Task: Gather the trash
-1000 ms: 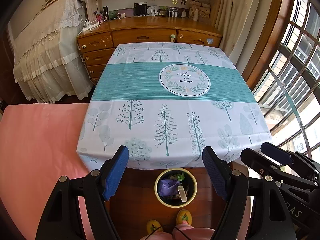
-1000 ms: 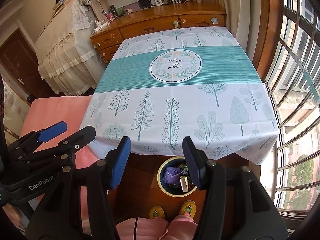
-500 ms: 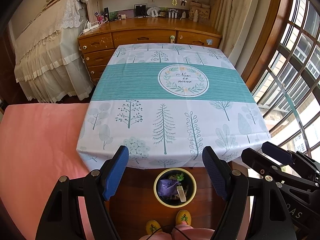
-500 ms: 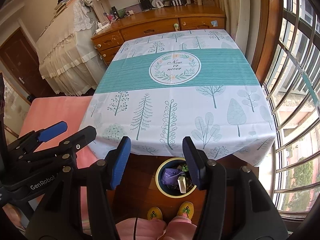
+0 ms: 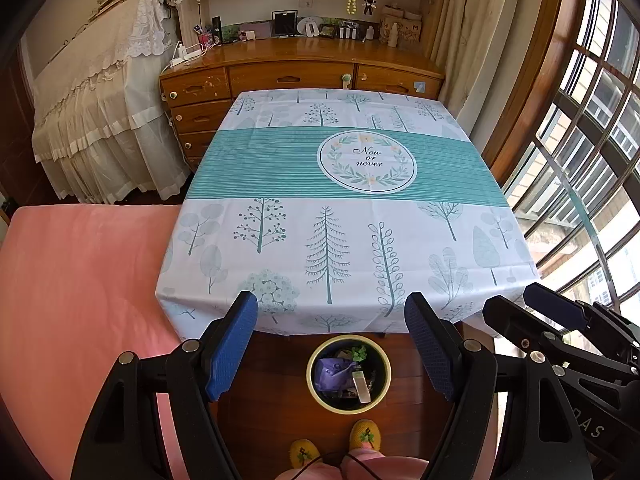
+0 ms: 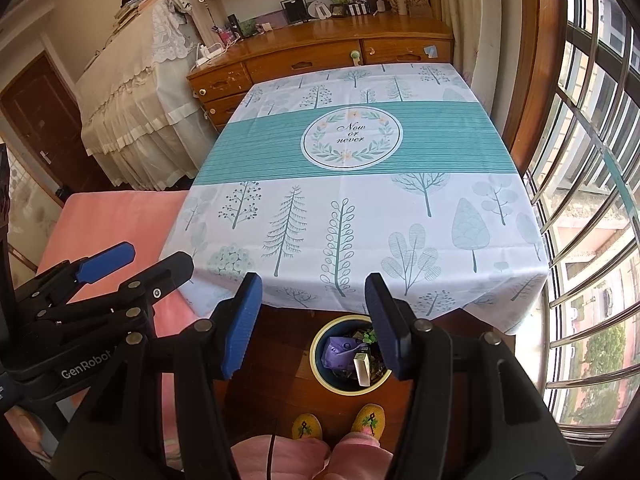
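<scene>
A round yellow-rimmed trash bin [image 5: 348, 372] stands on the wooden floor just in front of the table; it also shows in the right wrist view [image 6: 352, 354]. It holds a crumpled purple wrapper [image 5: 331, 374], a small white carton [image 5: 361, 385] and a green scrap. My left gripper [image 5: 332, 344] is open and empty, held above the bin. My right gripper [image 6: 314, 322] is open and empty, beside the left one. The tablecloth [image 5: 344, 216] with tree prints shows no trash on it.
A pink bed [image 5: 76, 300] lies to the left of the table. A wooden dresser [image 5: 300, 76] stands behind the table. A barred window [image 6: 592, 200] is at the right. The person's yellow slippers [image 5: 364, 436] are behind the bin.
Both grippers have drawn slightly back and up from the table; the table edge and bin sit a little higher in view. Both stay open.
</scene>
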